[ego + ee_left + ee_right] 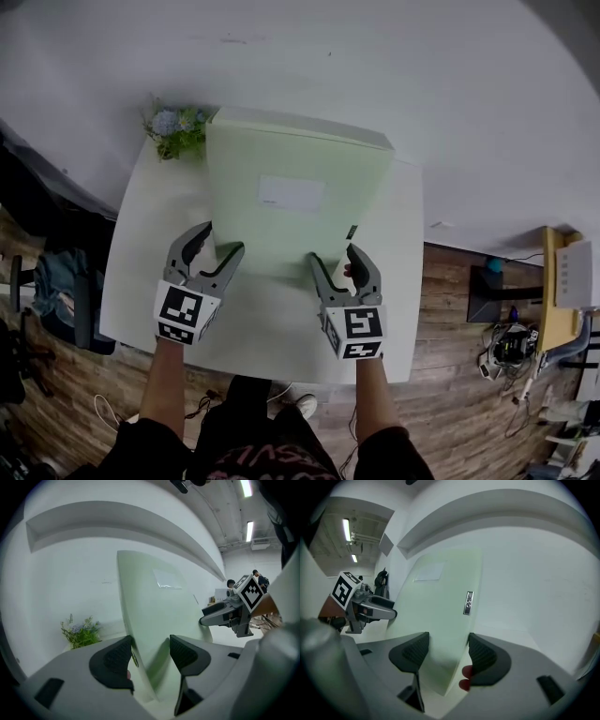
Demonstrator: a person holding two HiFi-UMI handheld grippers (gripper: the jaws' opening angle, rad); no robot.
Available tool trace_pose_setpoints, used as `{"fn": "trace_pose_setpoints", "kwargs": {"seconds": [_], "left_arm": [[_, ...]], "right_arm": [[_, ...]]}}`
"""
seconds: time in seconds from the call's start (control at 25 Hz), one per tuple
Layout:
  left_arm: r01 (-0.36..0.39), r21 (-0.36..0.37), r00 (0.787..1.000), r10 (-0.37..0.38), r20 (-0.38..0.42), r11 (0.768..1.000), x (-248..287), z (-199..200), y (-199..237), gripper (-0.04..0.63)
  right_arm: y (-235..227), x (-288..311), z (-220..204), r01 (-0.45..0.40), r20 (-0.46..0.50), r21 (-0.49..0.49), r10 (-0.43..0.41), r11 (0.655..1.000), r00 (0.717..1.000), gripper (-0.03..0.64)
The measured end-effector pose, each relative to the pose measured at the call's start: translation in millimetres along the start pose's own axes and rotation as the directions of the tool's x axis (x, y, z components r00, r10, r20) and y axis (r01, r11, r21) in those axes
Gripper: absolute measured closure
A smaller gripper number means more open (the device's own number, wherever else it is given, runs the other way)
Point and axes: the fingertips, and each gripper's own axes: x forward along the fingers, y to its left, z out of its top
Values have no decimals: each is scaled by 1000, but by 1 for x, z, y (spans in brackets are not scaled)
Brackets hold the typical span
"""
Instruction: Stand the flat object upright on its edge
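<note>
A pale green flat binder (295,187) with a white label rests on its near edge on the white table (272,328), tilted up and away from me. My left gripper (217,246) straddles its near left corner and my right gripper (334,258) its near right corner. In the left gripper view the binder (159,616) rises between the jaws, touching the left pad, with a gap to the right pad; this gripper (150,651) is open. In the right gripper view the binder (436,606) edge sits by the right pad, clear of the left; this gripper (447,648) is open.
A small potted plant (176,129) stands at the table's far left corner, beside the binder. A white wall runs behind the table. To the right on the wooden floor are a small yellow side table (555,309) and cables.
</note>
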Motion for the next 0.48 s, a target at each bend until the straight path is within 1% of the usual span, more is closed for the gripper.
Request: {"fn": "trace_pose_setpoints", "kwargs": {"seconds": [0.24, 0.32, 0.48], "left_arm": [[-46, 20, 998, 45, 47, 999, -13, -9, -6, 324], [-61, 27, 996, 59, 63, 998, -18, -13, -9, 324], [-76, 41, 994, 72, 80, 996, -28, -15, -14, 324]], "right_arm": [[10, -8, 1, -10, 66, -50, 13, 999, 998, 347], [14, -12, -1, -10, 87, -51, 15, 999, 996, 347], [19, -21, -6, -19, 99, -51, 24, 999, 995, 347]]}}
